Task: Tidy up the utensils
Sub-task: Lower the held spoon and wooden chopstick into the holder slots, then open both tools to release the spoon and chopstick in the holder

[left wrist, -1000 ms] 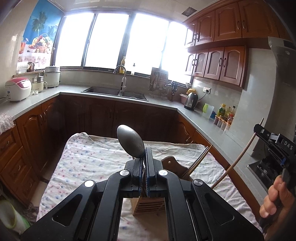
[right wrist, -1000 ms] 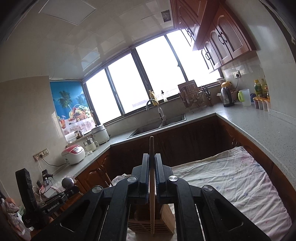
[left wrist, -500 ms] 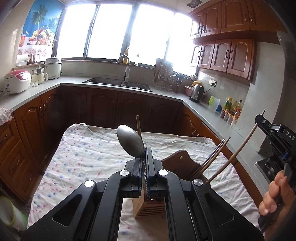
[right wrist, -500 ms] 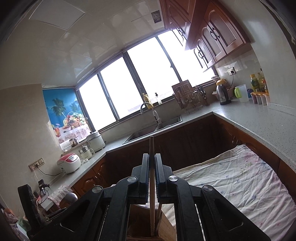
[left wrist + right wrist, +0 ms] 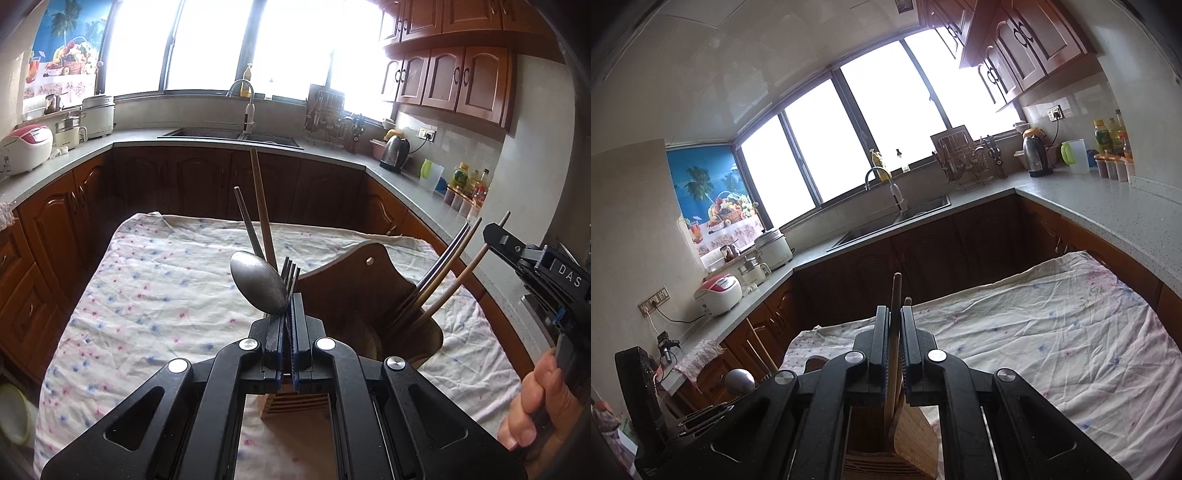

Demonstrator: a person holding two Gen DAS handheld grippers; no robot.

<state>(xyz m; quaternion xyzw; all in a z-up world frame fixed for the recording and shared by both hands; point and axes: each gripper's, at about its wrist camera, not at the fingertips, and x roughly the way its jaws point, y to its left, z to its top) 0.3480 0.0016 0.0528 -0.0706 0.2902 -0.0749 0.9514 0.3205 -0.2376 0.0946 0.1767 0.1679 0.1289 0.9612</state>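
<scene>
Since a second ago we sink both grippers toward holder [image 5: 369,291]; more of it and cloth [image 5: 155,295] now in left view, fork [image 5: 290,275] newly visible just past left gripper [image 5: 288,321].

Left gripper clamped on spoon [image 5: 258,282], bowl up, above holder.

Right gripper [image 5: 896,354] clamped on chopstick [image 5: 896,295], its lower end inside holder [image 5: 912,435].

Left view alone shows hand [image 5: 535,402] on right gripper [image 5: 517,254] and chopsticks [image 5: 443,273] leaning in holder; right view alone shows spoon [image 5: 740,382] from behind.

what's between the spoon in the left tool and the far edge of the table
In the left wrist view, fork tines stand just behind the spoon; past them, bare flowered cloth reaches the far edge.
</scene>
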